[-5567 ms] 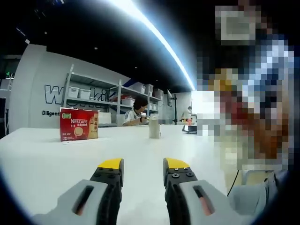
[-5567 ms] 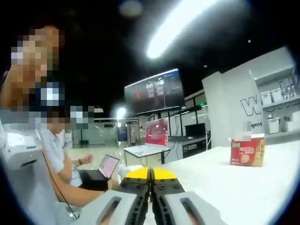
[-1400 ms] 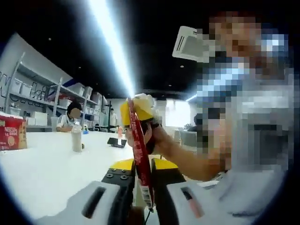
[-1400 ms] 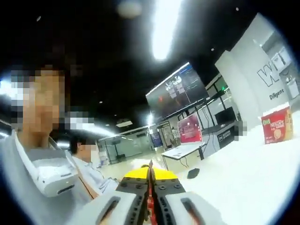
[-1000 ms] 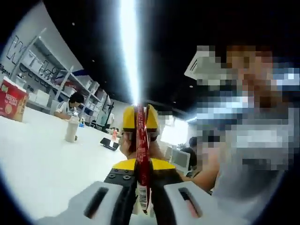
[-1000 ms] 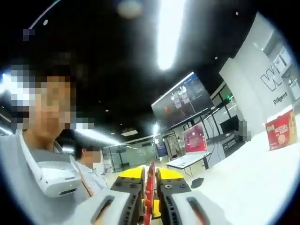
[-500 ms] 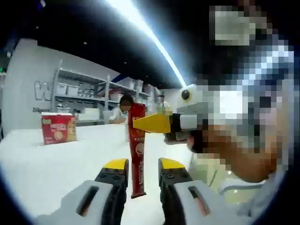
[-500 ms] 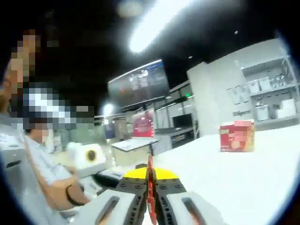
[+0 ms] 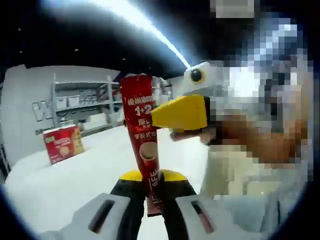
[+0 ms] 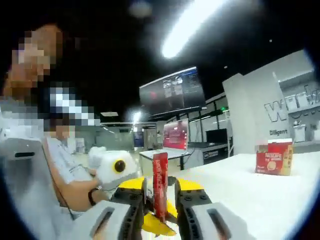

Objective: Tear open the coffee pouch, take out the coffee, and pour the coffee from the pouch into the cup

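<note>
A red coffee stick pouch [image 9: 142, 130] stands upright in the air, printed face toward the left gripper view. My left gripper [image 9: 152, 176] is shut on its lower end. Beside the pouch's upper part is the yellow jaw of my right gripper [image 9: 180, 112], held by a person's hand. In the right gripper view the pouch [image 10: 160, 182] rises between the jaws of my right gripper [image 10: 160, 184], which stand open with a gap on each side. Below the pouch there, the left gripper [image 10: 156, 223] shows its yellow tips.
A red Nescafé box [image 9: 62, 144] [image 10: 274, 157] stands on the white table [image 9: 75, 185] [image 10: 260, 200]. Shelves with bins [image 9: 80, 100] line the far wall. A seated person [image 10: 65, 165] is close on the left, with a laptop [image 10: 175, 136] on a desk behind.
The right gripper's jaws have opened off the pouch. The left gripper's jaws have shut on the pouch's lower end, and the pouch now stands closer to its camera.
</note>
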`<action>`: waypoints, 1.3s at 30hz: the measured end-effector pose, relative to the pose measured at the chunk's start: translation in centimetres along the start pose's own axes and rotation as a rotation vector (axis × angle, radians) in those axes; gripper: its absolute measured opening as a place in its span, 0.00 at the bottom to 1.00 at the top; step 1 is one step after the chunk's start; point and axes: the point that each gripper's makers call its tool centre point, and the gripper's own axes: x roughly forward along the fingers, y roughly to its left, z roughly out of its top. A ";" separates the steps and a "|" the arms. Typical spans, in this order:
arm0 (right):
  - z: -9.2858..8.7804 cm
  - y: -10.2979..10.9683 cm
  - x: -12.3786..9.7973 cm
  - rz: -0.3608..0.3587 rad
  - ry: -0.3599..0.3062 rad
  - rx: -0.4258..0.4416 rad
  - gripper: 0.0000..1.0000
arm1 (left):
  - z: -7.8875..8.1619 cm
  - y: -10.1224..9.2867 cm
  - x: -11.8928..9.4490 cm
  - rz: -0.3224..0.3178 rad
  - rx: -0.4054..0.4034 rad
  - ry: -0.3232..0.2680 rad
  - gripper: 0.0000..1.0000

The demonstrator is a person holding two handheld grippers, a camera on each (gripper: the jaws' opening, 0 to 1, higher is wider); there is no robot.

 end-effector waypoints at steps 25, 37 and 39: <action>-1.4 -4.0 1.3 -0.311 0.004 -0.011 0.10 | -1.5 5.1 -0.5 0.345 0.024 -0.026 0.23; 0.7 -0.7 0.5 -0.069 -0.067 0.103 0.23 | 0.8 1.7 -1.3 0.052 -0.094 -0.088 0.12; 1.9 0.7 -0.1 0.035 -0.091 0.133 0.23 | 1.2 0.4 -1.8 -0.098 -0.145 -0.105 0.12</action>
